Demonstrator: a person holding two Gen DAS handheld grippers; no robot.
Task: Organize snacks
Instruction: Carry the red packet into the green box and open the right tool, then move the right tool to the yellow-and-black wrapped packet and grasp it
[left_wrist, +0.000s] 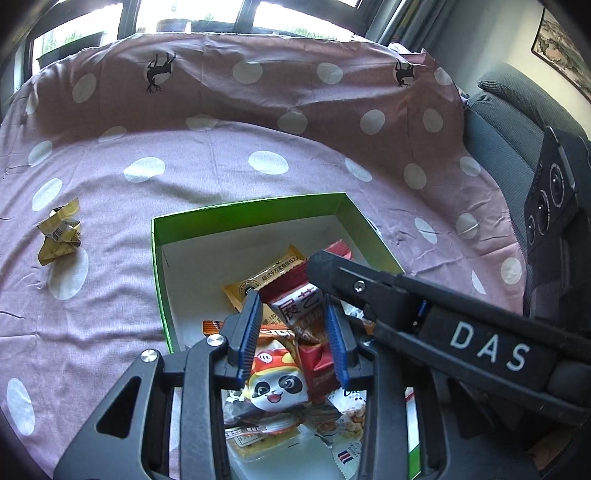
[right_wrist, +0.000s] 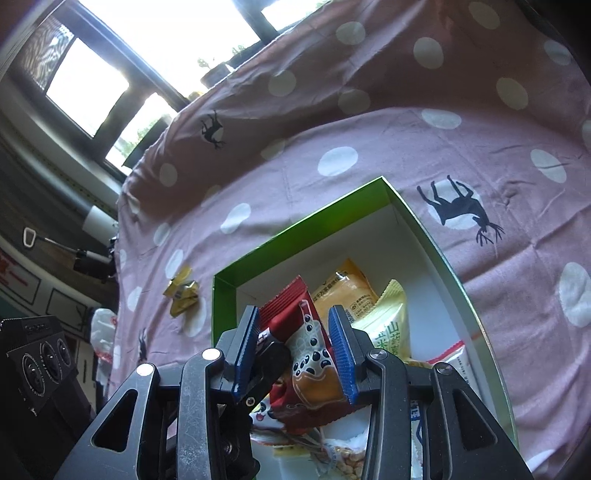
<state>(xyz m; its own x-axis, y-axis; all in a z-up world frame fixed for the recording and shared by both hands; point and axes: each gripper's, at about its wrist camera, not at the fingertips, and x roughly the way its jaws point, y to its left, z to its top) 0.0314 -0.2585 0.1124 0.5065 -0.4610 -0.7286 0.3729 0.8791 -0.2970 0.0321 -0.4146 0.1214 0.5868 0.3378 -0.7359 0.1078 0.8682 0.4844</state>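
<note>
My left gripper (left_wrist: 295, 332) hangs over the near end of the green box (left_wrist: 251, 206), which stands open on a pink dotted cloth (left_wrist: 184, 177). What lies under the cloth I cannot tell. My left fingers (left_wrist: 251, 325) stand close together, with the red packet (left_wrist: 299, 308) upright between their blue pads. The packet fills the narrow gap, but I cannot tell whether the pads press on it.

My right gripper (right_wrist: 297, 347) comes in from the right side of the box and meets the same red packet. In the right wrist view its fingers (right_wrist: 341, 347) pinch the packet from both sides. One black finger of my left gripper pokes in beside the packet, close against the left pad. So the packet is raised above the box floor, between both grippers at once.

Below it, more snacks lie in the box. An orange packet (left_wrist: 269, 269) lies toward the far wall and a packet with a panda face (left_wrist: 277, 384) lies at the near end. A pale packet with green letters (right_wrist: 388, 325) lies by the right wall.

One crumpled yellow wrapper (left_wrist: 61, 236) lies alone on the cloth. It sits well apart from the box, toward the left edge of the cloth.
</note>
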